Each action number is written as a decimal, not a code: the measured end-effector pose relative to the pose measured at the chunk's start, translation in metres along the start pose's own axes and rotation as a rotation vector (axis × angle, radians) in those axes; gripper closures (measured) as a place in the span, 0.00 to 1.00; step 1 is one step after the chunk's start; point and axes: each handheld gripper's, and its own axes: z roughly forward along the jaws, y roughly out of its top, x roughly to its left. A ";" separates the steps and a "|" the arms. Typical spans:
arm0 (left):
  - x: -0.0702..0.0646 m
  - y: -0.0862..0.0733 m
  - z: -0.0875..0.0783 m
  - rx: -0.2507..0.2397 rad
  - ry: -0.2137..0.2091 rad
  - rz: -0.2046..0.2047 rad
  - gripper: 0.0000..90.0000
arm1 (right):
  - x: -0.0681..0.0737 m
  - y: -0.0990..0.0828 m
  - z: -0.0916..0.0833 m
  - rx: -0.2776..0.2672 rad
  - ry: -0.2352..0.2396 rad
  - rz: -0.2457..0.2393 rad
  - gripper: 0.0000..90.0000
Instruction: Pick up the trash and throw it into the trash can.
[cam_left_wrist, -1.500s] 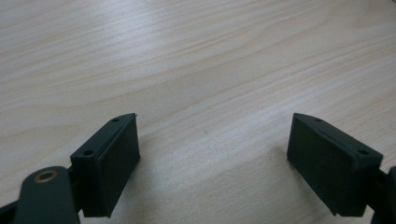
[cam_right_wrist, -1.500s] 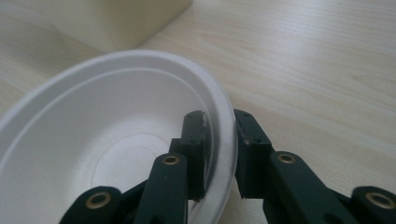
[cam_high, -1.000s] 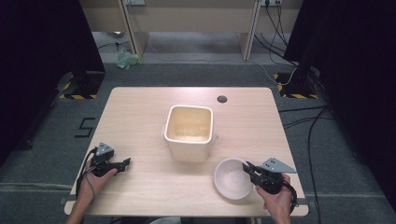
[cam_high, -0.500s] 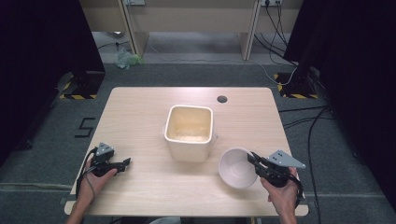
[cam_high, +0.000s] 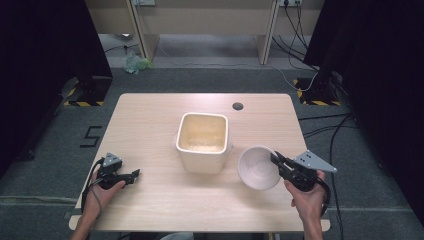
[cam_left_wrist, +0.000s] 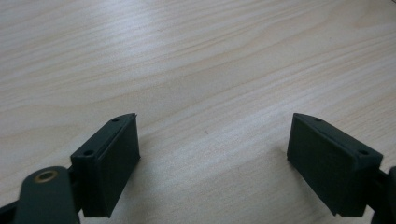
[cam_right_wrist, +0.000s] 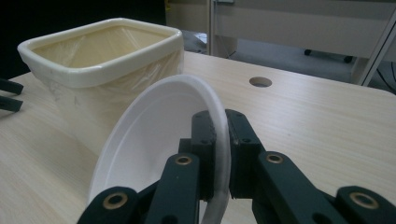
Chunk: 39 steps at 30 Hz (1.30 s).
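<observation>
My light wooden table (cam_high: 150, 120) carries a cream square bin (cam_high: 202, 141) at its middle, near a small round hole (cam_high: 238, 106).

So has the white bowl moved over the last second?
Yes. The white bowl, pinched by the right gripper, has risen, tipped and shifted toward the cream bin, which stayed put.

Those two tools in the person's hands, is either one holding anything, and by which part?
The right tool pinches the white bowl by its rim, tilted up. The left tool is open over bare table, holding nothing.
</observation>
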 end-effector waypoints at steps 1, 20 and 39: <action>0.000 0.000 0.000 0.001 -0.001 0.000 0.17 | 0.000 0.002 0.000 -0.003 0.000 -0.002 0.93; 0.000 0.000 0.000 -0.001 0.000 -0.001 0.17 | -0.001 0.025 0.004 -0.048 -0.002 -0.009 0.93; 0.000 0.000 0.000 -0.001 0.001 0.000 0.18 | -0.006 0.060 0.016 -0.092 0.012 -0.007 0.92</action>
